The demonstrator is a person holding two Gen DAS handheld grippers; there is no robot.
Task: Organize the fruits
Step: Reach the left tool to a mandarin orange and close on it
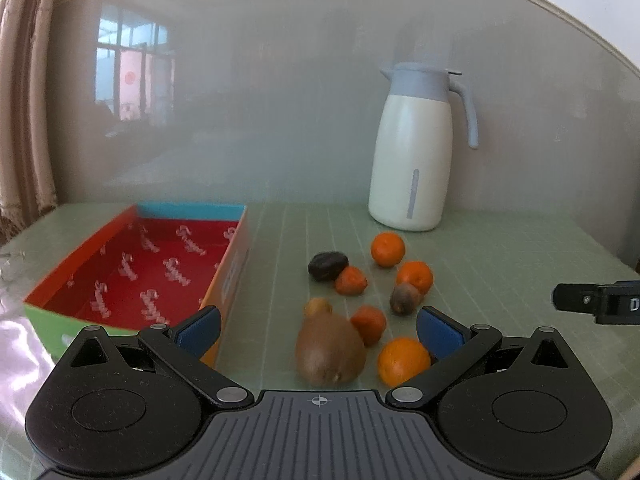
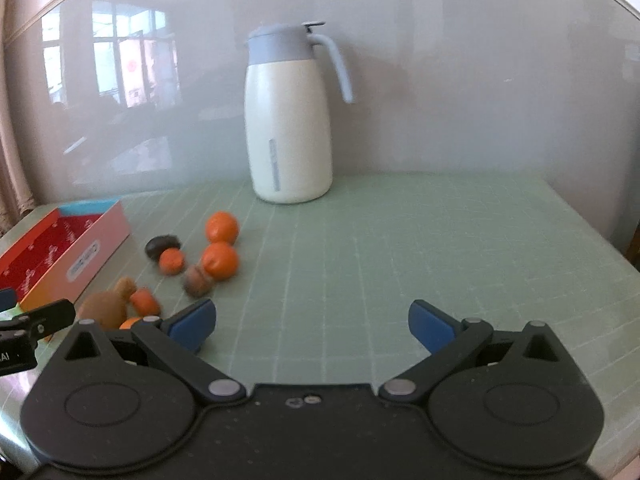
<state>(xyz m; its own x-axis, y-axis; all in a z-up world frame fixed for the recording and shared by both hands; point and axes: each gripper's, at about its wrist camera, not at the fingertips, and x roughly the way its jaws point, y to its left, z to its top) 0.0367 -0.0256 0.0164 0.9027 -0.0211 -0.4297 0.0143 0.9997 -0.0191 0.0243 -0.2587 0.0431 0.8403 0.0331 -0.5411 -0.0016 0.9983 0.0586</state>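
Observation:
Several fruits lie in a loose cluster on the green mat: a big brown kiwi (image 1: 330,354), an orange (image 1: 402,361) beside it, more oranges (image 1: 387,249), a dark plum (image 1: 327,265) and a small kiwi (image 1: 405,298). My left gripper (image 1: 318,330) is open, its blue pads either side of the big kiwi and the near orange, not touching them. An empty red-lined box (image 1: 152,272) sits just left of it. My right gripper (image 2: 312,320) is open over bare mat, with the fruit cluster (image 2: 219,261) to its left and the box (image 2: 60,256) further left.
A white jug with a blue lid (image 1: 416,152) stands at the back of the mat against the grey wall (image 2: 440,80). The right gripper's tip (image 1: 600,302) shows at the right edge of the left wrist view. A curtain (image 1: 24,120) hangs at far left.

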